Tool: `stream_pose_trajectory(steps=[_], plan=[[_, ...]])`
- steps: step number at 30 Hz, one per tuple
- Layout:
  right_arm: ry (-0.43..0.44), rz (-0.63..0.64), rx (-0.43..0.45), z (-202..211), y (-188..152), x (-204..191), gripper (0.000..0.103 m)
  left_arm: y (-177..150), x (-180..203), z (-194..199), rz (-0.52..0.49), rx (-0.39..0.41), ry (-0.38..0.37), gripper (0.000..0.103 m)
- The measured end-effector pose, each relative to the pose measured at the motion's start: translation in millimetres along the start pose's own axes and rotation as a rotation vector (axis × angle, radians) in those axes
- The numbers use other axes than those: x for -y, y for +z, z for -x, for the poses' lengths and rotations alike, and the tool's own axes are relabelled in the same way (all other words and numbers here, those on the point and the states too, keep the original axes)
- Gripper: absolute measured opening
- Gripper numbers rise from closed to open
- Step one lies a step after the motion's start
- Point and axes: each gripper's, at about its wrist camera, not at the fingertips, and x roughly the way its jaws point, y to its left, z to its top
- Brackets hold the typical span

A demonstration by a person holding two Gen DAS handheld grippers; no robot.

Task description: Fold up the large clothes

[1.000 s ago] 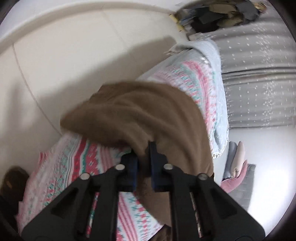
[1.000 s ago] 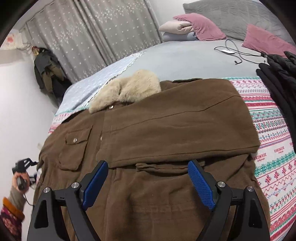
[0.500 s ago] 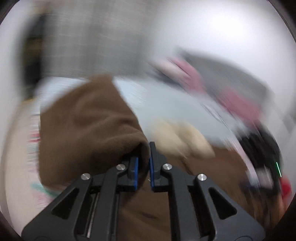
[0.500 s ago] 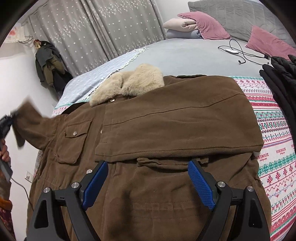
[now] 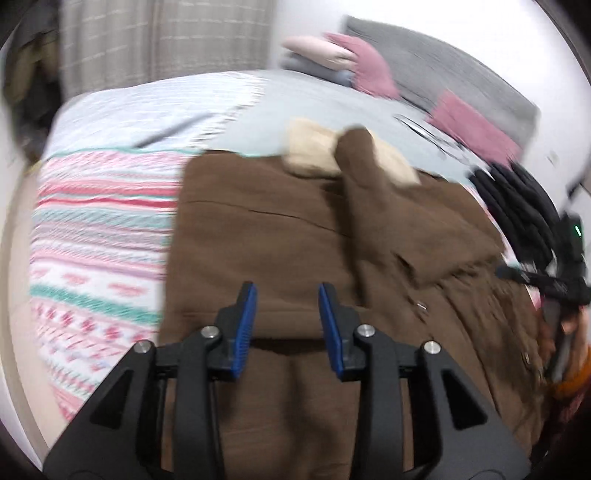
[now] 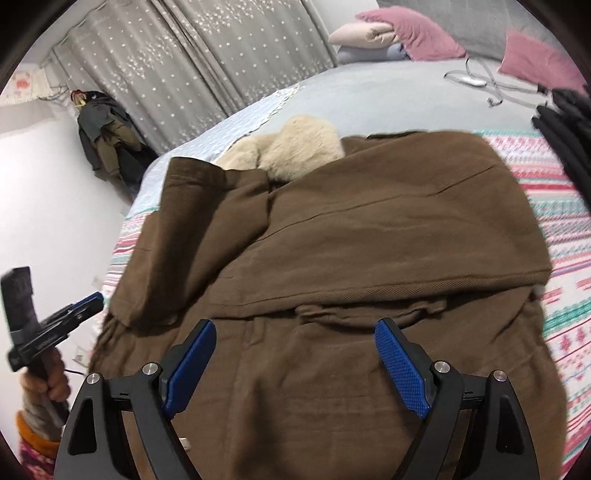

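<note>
A large brown coat (image 6: pixel 369 258) with a cream fur collar (image 6: pixel 291 147) lies on the bed, both sides folded in over its middle. In the left wrist view the coat (image 5: pixel 280 236) fills the centre, with a sleeve (image 5: pixel 364 184) lying up across the collar (image 5: pixel 314 151). My left gripper (image 5: pixel 286 325) is open and empty just above the coat's left part. My right gripper (image 6: pixel 291 369) is open and empty above the coat's lower part. The left gripper also shows in the right wrist view (image 6: pixel 79 310) at the coat's left edge.
The coat rests on a pink, teal and white patterned blanket (image 5: pixel 96 236) over a grey bed (image 6: pixel 388 92). Pink pillows (image 6: pixel 413 33) and a cable (image 6: pixel 476 79) lie at the far end. Black clothes (image 5: pixel 524 206) lie by the coat. Curtains (image 6: pixel 207 59) and hanging clothes (image 6: pixel 107 136) stand behind.
My left gripper swung the sleeve over onto the coat, opened and let it go. The coat's left side now lies folded in. The right gripper stayed open and barely moved.
</note>
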Motion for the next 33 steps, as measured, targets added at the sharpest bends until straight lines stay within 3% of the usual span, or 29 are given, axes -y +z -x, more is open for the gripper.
stream_pose_trajectory(steps=[5, 7, 10, 13, 16, 18, 19, 20, 22, 23, 27, 29, 30, 32, 33], plan=[[0.1, -0.091, -0.055, -16, 13, -23, 0.089, -12, -30, -22, 0.118, 0.031, -0.06, 0.037], [0.073, -0.066, -0.088, -32, 30, -51, 0.089, -15, -32, -29, 0.123, -0.017, -0.033, 0.037], [0.028, 0.017, -0.08, -63, 58, -102, 0.089, -13, -31, -26, 0.133, 0.02, -0.046, 0.038], [-0.021, 0.085, -0.078, -103, 76, -144, 0.089, -15, -37, -26, 0.173, 0.029, -0.063, 0.052], [-0.107, 0.145, -0.099, -146, 84, -171, 0.087, -15, -43, -22, 0.196, 0.029, -0.058, 0.053], [-0.193, 0.191, -0.109, -170, 82, -179, 0.078, -16, -46, -22, 0.215, 0.036, -0.07, 0.053], [-0.26, 0.229, -0.111, -182, 80, -182, 0.058, -17, -47, -20, 0.221, 0.039, -0.071, 0.053], [-0.305, 0.256, -0.111, -188, 78, -182, 0.029, -17, -47, -20, 0.221, 0.045, -0.067, 0.053], [-0.311, 0.281, -0.121, -186, 77, -183, 0.009, -18, -47, -17, 0.213, 0.053, -0.06, 0.053], [-0.32, 0.274, -0.083, -170, 78, -184, 0.008, -18, -46, -17, 0.211, 0.054, -0.062, 0.053], [-0.235, 0.276, 0.074, -87, 63, -170, 0.008, -19, -46, -14, 0.203, 0.046, -0.075, 0.053], [-0.206, 0.266, 0.054, -59, 44, -145, 0.011, -20, -44, -13, 0.2, 0.044, -0.073, 0.053], [-0.169, 0.241, -0.001, -47, 28, -122, 0.014, -20, -44, -14, 0.201, 0.04, -0.073, 0.053], [-0.113, 0.195, -0.079, -32, 3, -87, 0.041, -19, -42, -17, 0.201, 0.03, -0.069, 0.053], [-0.097, 0.184, -0.099, -20, -11, -69, 0.049, -20, -42, -17, 0.199, 0.025, -0.066, 0.053]])
